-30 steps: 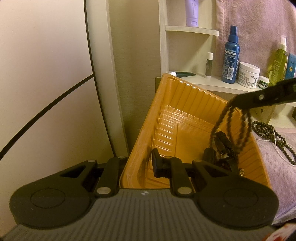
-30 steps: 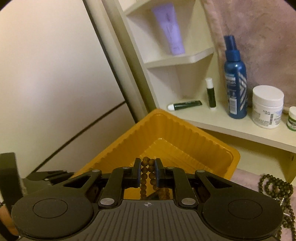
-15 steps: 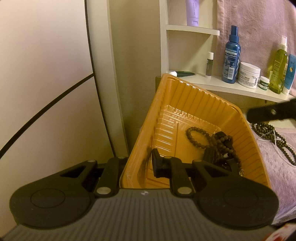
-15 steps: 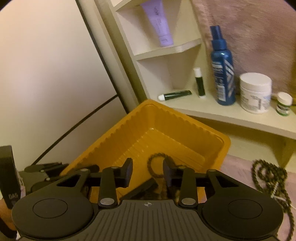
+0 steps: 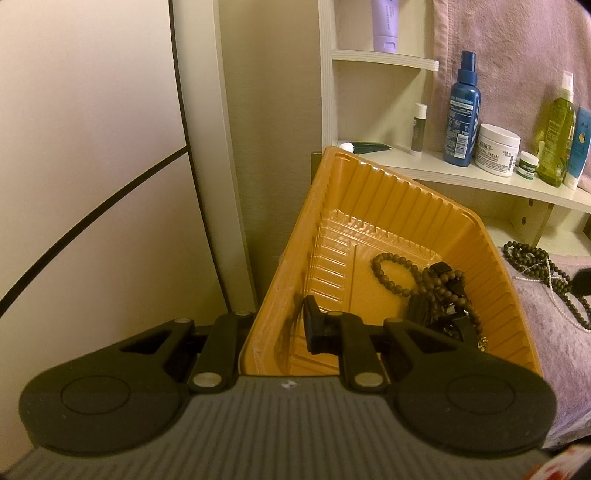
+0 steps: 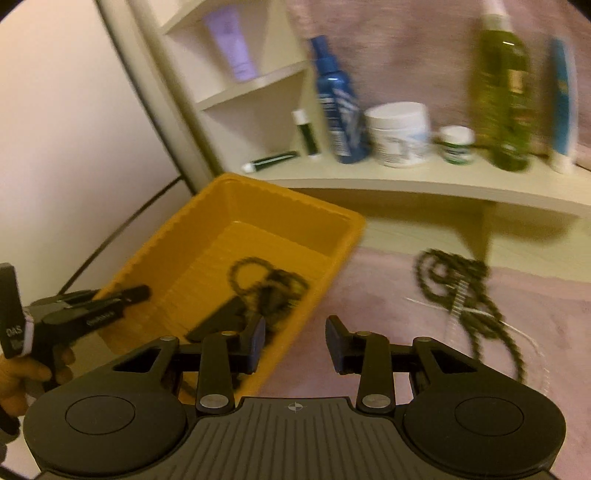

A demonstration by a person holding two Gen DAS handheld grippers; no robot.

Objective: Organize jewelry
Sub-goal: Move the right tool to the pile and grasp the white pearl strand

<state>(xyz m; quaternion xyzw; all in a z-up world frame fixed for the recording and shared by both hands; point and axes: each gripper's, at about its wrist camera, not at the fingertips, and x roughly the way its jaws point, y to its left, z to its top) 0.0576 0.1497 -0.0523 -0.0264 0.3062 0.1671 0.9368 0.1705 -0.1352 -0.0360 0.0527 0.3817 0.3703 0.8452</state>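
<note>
Two tongs — left [image 5: 275, 328] clamps tray [image 5: 369, 192] wall | right [image 6: 295, 343] agape

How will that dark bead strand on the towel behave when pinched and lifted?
Probably floppy: the dark bead strand lies in loose, overlapping loops on the towel. It may drag the thin white strand tangled with it. Round beads could slip between the pads.

I'm looking at a home vanity or bathroom corner. A pale corner shelf [image 5: 461, 177] carries toiletries: a blue spray bottle [image 5: 463, 118], a white cream jar [image 5: 496, 149], a green bottle [image 5: 556, 147] and a lilac tube [image 5: 386, 22] on the tier above. A pinkish towel [image 5: 517, 55] hangs behind, and plush mauve fabric [image 6: 388, 314] covers the surface below.
</note>
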